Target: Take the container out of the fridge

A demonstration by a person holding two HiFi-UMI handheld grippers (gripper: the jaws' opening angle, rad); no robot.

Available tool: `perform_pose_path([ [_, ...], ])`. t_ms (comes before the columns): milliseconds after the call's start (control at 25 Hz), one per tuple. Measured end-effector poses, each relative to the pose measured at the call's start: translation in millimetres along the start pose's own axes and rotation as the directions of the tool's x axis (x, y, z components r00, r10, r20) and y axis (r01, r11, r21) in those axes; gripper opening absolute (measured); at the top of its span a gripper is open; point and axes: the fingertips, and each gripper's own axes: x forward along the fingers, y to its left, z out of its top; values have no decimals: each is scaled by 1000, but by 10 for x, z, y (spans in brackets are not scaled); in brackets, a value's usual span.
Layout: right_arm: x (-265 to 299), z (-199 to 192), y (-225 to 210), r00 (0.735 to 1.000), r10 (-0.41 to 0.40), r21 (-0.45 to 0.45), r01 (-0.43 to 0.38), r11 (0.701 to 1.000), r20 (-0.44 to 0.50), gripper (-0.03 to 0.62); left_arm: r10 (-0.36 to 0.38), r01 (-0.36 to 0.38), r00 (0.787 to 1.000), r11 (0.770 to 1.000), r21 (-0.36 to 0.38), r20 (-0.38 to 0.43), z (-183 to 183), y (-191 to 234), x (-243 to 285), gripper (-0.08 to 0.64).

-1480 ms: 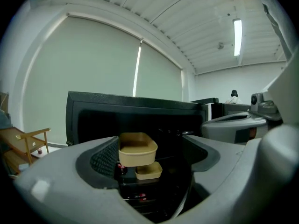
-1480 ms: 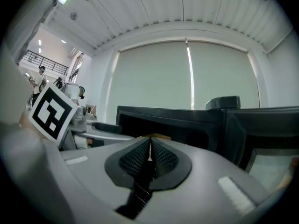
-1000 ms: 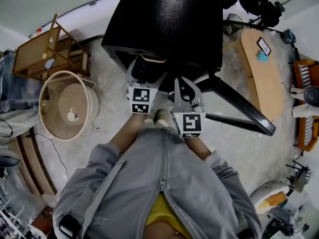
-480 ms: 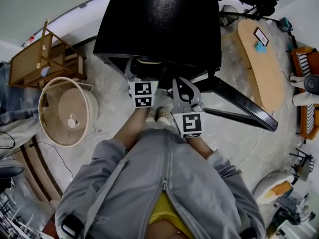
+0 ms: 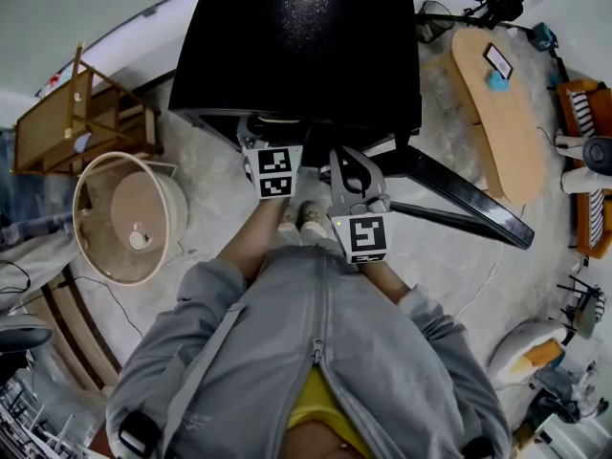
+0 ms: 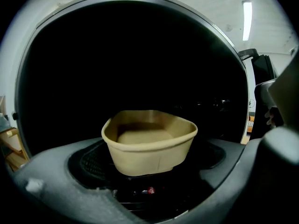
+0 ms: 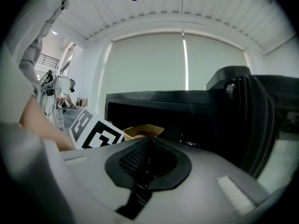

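Head view: a person in a grey jacket (image 5: pixel 316 352) stands in front of a black fridge (image 5: pixel 306 46), whose door (image 5: pixel 459 199) swings out to the right. The left gripper (image 5: pixel 256 134) reaches in under the fridge's near edge. The right gripper (image 5: pixel 352 167) hangs just right of it, between the fridge and the door. A round wooden tub (image 5: pixel 129 218) sits on the floor to the left.

Left gripper view: the left gripper (image 6: pixel 154 155) has its jaws pressed on the sides of a tan container (image 6: pixel 148 141). The container is upright and open-topped, its rim squeezed out of round, with the dark fridge interior (image 6: pixel 131 55) behind it.

Right gripper view: the right gripper (image 7: pixel 147 158) has its jaws closed together with nothing between them. Beyond them the container (image 7: pixel 138 131) shows at the fridge (image 7: pixel 187 111) opening, beside the left gripper's marker cube (image 7: pixel 96 132).
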Motion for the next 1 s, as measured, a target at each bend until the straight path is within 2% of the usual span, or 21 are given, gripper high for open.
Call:
perform_pose_path([
  [400,23,19,49,1000,24,-2,-24,1000,13,0,-27,27,1000,1000,5,8,7,-21,-201,505],
  [1000,52,87,329,996,77,-1,-77,997,43,0,-1,1,1000,1000,-11,-4,-101,36,-1075,505],
])
